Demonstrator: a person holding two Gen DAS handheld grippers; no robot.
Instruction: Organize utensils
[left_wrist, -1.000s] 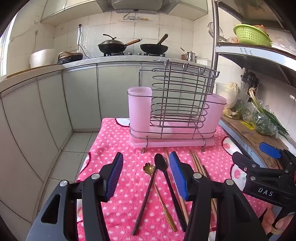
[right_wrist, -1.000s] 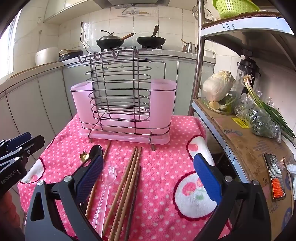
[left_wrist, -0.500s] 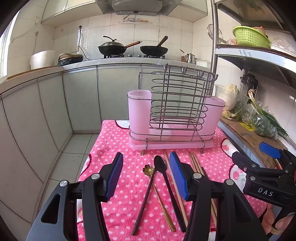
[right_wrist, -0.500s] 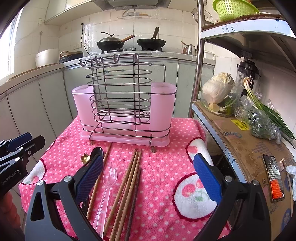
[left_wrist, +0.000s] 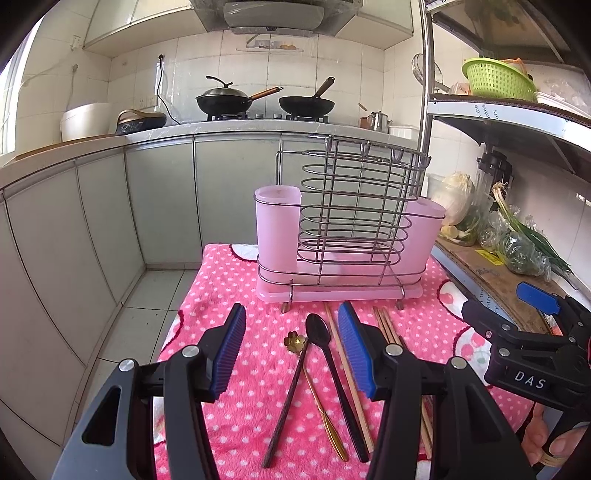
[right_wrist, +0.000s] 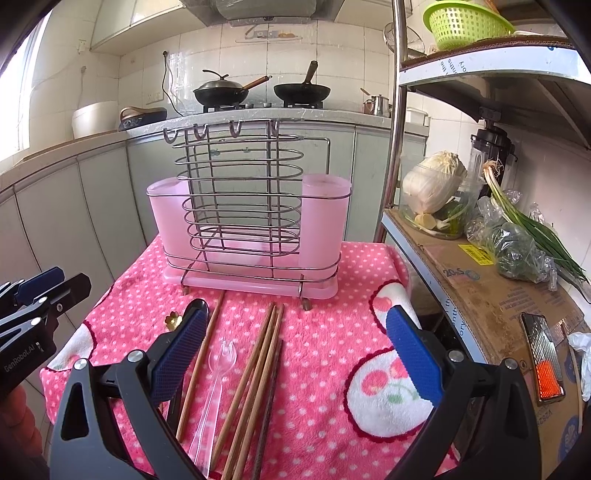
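My worktop (left_wrist: 229, 295) wears a pink polka-dot towel and fills the lower half of both views. At the centre of each frame, on the towel's far part, stands the wire utensil rack (left_wrist: 351, 229) with a pink cup at each end and a pink drip tray under it; its cups look unfilled from here. Below the rack, in the lower middle of the frames, the utensils lie loose on the towel, roughly parallel: a bundle of wooden chopsticks (right_wrist: 255, 369), a black spoon (left_wrist: 334, 376) with its bowl near the rack's foot, a dark chopstick (left_wrist: 288, 398), a clear plastic fork (right_wrist: 212, 384), and a small gold spoon (left_wrist: 317, 387) with a flower-shaped end. My left tool (left_wrist: 291, 350) hangs at the bottom of its frame with its blue pads spread wide, gripping nothing, above the black spoon and gold spoon. My right tool (right_wrist: 295, 354) is likewise spread wide and unloaded, above the wooden chopsticks and clear fork.
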